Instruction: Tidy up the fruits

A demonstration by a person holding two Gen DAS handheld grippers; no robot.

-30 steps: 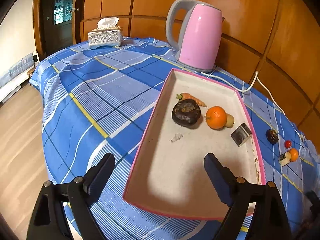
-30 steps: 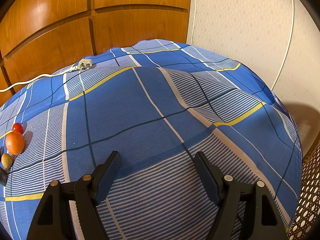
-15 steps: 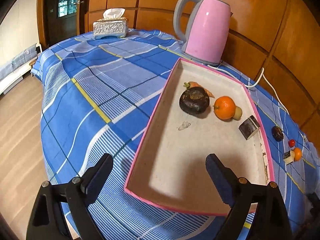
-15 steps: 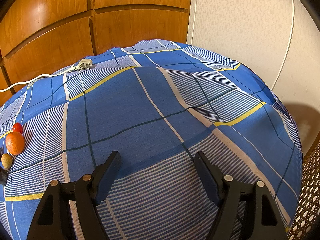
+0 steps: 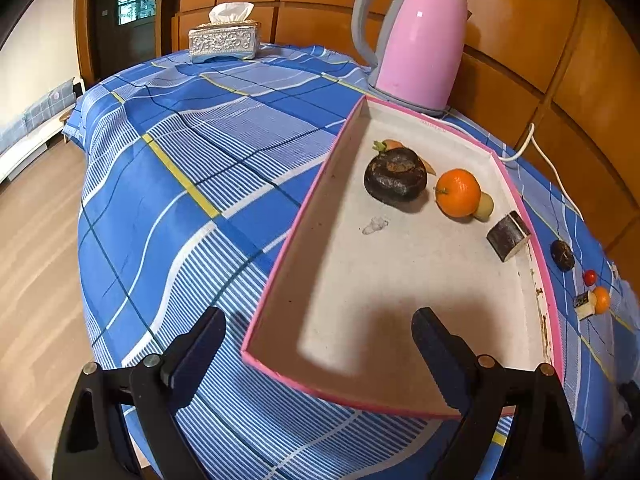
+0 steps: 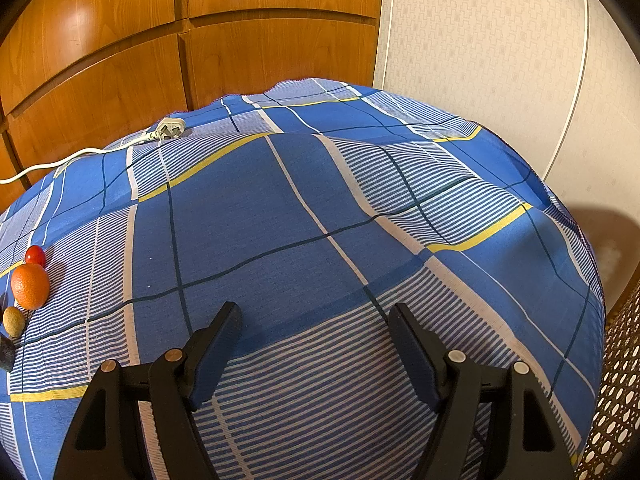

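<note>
A pink-rimmed tray [image 5: 420, 276] lies on the blue checked cloth. In it are a dark round fruit [image 5: 395, 176], a carrot [image 5: 394, 145] behind that, an orange [image 5: 458, 193], a small yellowish fruit [image 5: 485, 206] and a dark cut piece [image 5: 508, 236]. My left gripper [image 5: 318, 320] hangs open and empty over the tray's near corner. Right of the tray, on the cloth, lie a dark fruit [image 5: 562, 255], a red tomato [image 5: 590, 277], a second orange [image 5: 601, 300] and a cut piece [image 5: 583, 305]. My right gripper [image 6: 314, 312] is open over bare cloth, with that orange [image 6: 30, 286], tomato [image 6: 35, 255] and a tan fruit [image 6: 13, 321] far to its left.
A pink kettle [image 5: 420, 40] stands behind the tray, its white cord running to a plug [image 6: 170, 129] on the cloth. A silver tissue box [image 5: 224, 42] sits at the far edge. Wooden panels back the table. The cloth drops off at the left and right edges, and a wicker surface [image 6: 620, 400] is at the lower right.
The left wrist view has shifted a little, so the tray's near corner now lies lower between the fingers, which stand slightly wider. The right gripper has not moved.
</note>
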